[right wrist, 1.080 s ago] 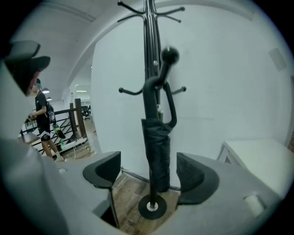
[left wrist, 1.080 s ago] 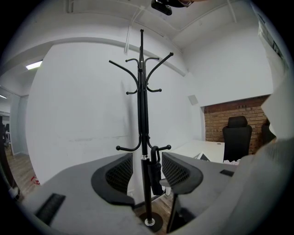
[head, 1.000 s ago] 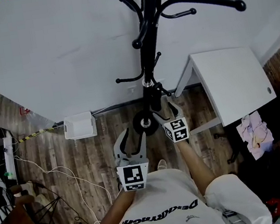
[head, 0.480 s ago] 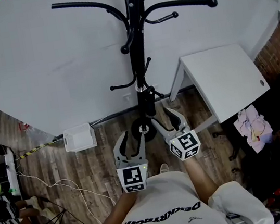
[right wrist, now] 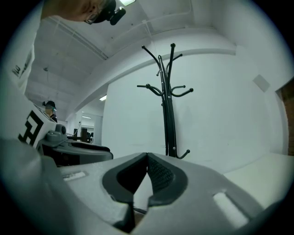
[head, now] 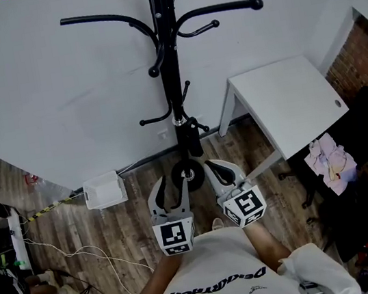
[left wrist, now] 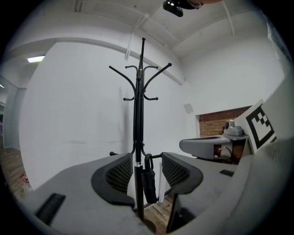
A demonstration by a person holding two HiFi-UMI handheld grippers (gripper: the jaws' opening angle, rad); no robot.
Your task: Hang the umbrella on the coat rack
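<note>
The black coat rack stands against the white wall. A dark folded umbrella hangs by its curved handle from a low hook on the pole; in the left gripper view the umbrella shows just right of the pole. My left gripper is open and empty, a little short of the rack's base, its jaws framing pole and umbrella from a distance. My right gripper is shut on nothing, apart from the umbrella. In the right gripper view the jaws meet, with the rack beyond.
A white table stands right of the rack. A white box sits on the wood floor by the wall at left, with cables trailing from it. A cloth pile lies at right.
My right gripper has drawn back from the umbrella at the pole and gone from open to shut. The umbrella stays hanging on the hook. The left gripper has barely moved.
</note>
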